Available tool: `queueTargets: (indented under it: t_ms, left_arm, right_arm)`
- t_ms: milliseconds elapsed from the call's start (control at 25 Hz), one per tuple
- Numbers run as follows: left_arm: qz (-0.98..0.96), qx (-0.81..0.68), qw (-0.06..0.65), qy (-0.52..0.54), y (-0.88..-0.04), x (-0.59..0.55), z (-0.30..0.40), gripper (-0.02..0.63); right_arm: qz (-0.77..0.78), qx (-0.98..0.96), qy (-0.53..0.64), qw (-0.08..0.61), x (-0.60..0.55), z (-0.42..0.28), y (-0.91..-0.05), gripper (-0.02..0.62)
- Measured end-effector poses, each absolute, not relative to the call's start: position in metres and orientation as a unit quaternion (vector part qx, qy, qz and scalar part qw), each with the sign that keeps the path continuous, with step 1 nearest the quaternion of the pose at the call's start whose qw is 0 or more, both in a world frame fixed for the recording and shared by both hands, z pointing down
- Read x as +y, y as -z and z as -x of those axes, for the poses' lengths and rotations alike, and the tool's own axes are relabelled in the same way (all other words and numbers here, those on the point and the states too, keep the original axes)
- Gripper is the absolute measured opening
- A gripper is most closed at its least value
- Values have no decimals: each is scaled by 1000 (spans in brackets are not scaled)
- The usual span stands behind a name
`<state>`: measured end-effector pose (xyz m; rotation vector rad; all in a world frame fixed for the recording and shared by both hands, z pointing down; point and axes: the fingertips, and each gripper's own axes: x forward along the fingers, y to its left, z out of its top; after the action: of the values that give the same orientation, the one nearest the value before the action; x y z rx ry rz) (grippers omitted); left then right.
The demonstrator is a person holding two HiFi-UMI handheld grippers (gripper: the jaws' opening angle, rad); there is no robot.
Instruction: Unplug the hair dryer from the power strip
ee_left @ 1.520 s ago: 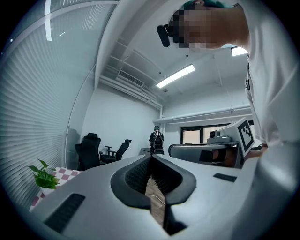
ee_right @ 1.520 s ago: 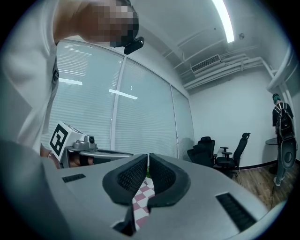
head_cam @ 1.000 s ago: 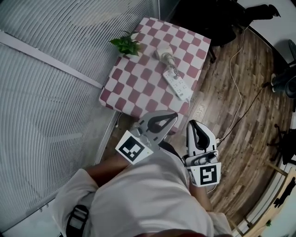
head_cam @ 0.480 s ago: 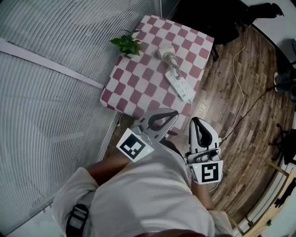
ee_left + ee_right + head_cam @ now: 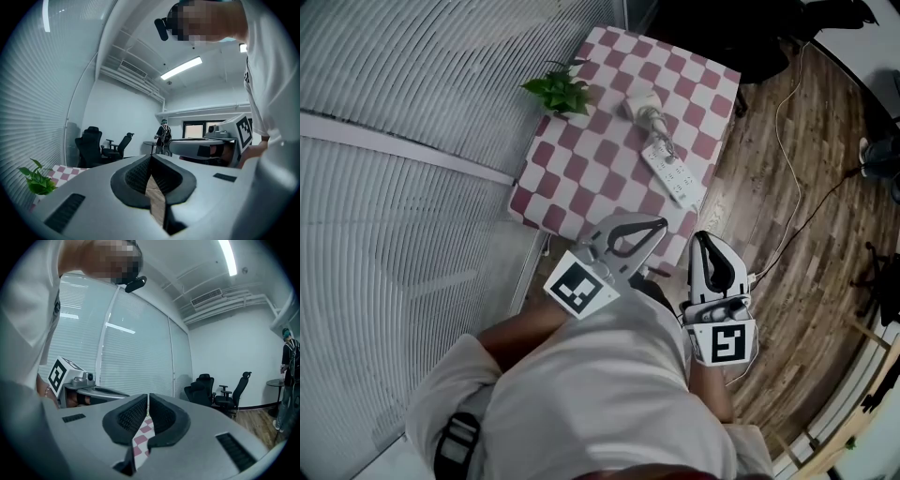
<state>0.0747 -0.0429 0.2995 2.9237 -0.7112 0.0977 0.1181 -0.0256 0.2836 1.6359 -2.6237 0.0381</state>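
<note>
hovering off table point(image 5: 572, 187) edge, left gripper point(image 5: 659, 223) and right gripper point(image 5: 703, 237), fingers point(image 5: 133, 416) clenched empty

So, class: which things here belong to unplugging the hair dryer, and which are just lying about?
Job: hair dryer, power strip, left tool, right tool.
Lying about: plant, chairs.

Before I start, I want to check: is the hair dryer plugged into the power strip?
Plugged in, it seems: a plug stands on the power strip near the hair dryer.
</note>
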Motion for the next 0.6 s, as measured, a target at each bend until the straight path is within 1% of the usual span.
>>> queueTargets:
  t_ms: [280, 400, 600]
  left_arm:
    - [-970, -228, 64, -62, -327, -71, -68, 29]
    - [-970, -224, 55, -76, -343, -82, -68, 29]
    - [-965, -235, 70, -90, -368, -104, -64, 29]
  right_arm:
    - [-540, -840, -11, 50, -51, -114, -303, 35]
    - [-545, -837, -21, 47, -63, -111, -311, 35]
    - [-543, -837, -28, 64, -81, -110, -338, 35]
